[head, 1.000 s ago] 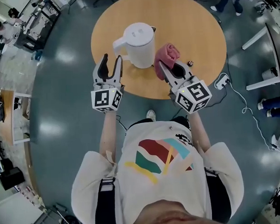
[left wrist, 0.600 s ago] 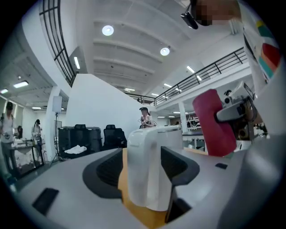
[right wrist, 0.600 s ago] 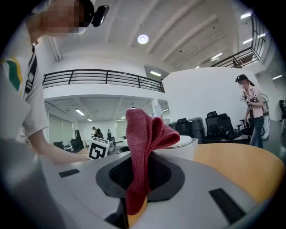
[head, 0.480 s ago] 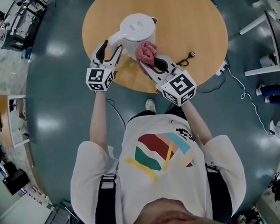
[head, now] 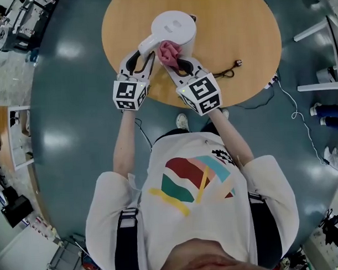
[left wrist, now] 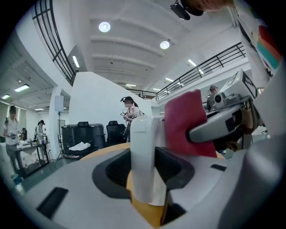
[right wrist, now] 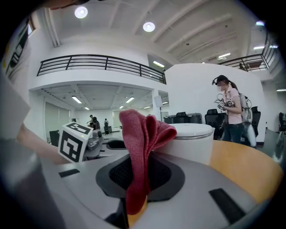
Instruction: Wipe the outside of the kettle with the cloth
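Note:
A white kettle (head: 174,25) stands on the round wooden table (head: 240,29), its handle (head: 145,44) pointing toward me. My left gripper (head: 142,54) is at the handle. The left gripper view shows the white handle (left wrist: 143,165) upright between the jaws, which have just been closing and now grip it. My right gripper (head: 174,60) is shut on a folded red cloth (head: 167,50) and holds it against the kettle's near side, beside the handle. In the right gripper view the cloth (right wrist: 138,147) sticks up from the jaws in front of the kettle's body (right wrist: 192,143).
A black power cord with a plug (head: 229,72) lies on the table to the right of the kettle. The table's near edge (head: 157,101) is just below both grippers. White desk legs (head: 320,40) stand at the far right. A person (right wrist: 232,107) stands far behind the table.
Both grippers have moved in toward the kettle. The left jaws came around the handle and narrowed on it. The right gripper carried the cloth left, up against the kettle's side.

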`<action>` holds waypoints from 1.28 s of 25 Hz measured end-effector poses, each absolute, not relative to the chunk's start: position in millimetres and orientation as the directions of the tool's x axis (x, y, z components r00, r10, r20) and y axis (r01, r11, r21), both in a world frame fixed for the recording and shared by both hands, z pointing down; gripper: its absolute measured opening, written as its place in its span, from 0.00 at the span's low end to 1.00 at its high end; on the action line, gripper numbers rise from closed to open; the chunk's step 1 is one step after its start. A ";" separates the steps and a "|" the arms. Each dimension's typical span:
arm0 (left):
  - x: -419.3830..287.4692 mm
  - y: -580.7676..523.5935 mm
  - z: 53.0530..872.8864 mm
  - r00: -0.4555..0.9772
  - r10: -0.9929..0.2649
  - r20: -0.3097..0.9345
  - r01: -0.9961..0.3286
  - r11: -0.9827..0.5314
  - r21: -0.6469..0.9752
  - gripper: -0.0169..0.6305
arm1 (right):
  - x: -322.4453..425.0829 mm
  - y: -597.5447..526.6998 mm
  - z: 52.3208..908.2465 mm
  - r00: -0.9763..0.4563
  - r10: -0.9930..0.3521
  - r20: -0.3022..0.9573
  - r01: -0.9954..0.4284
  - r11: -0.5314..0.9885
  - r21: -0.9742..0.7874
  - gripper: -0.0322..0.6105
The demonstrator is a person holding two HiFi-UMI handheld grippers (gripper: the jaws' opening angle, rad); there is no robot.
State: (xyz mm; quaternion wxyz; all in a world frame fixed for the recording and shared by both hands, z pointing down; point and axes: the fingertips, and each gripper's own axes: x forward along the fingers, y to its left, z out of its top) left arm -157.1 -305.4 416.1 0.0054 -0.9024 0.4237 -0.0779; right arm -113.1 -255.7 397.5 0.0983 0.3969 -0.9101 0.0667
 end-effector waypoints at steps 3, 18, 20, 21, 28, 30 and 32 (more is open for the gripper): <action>-155.1 -298.7 417.0 0.606 -0.784 0.134 -0.784 -0.617 -0.067 0.34 | -115.0 -262.3 403.5 -0.645 -0.725 0.244 -0.754 0.655 -0.047 0.12; -149.9 -292.5 423.0 0.601 -0.790 0.123 -0.790 -0.611 -0.062 0.33 | -109.7 -275.6 409.0 -0.645 -0.732 0.220 -0.753 0.658 -0.020 0.12; -149.4 -293.1 424.1 0.609 -0.784 0.122 -0.784 -0.618 -0.060 0.33 | -104.6 -274.7 411.6 -0.652 -0.726 0.219 -0.745 0.666 -0.012 0.12; -149.2 -293.2 424.2 0.613 -0.781 0.122 -0.781 -0.622 -0.059 0.33 | -101.2 -273.9 412.8 -0.653 -0.725 0.219 -0.744 0.668 -0.009 0.12; -149.9 -294.0 423.6 0.617 -0.776 0.129 -0.776 -0.628 -0.064 0.33 | -71.9 -272.1 414.4 -0.656 -0.726 0.205 -0.744 0.668 -0.011 0.12; -149.1 -293.8 423.5 0.616 -0.777 0.132 -0.776 -0.627 -0.064 0.33 | -62.8 -271.9 415.0 -0.660 -0.724 0.199 -0.741 0.671 -0.016 0.12; -144.6 -295.3 424.4 0.616 -0.776 0.137 -0.776 -0.627 -0.064 0.33 | -51.1 -273.7 417.2 -0.665 -0.722 0.189 -0.738 0.675 -0.021 0.12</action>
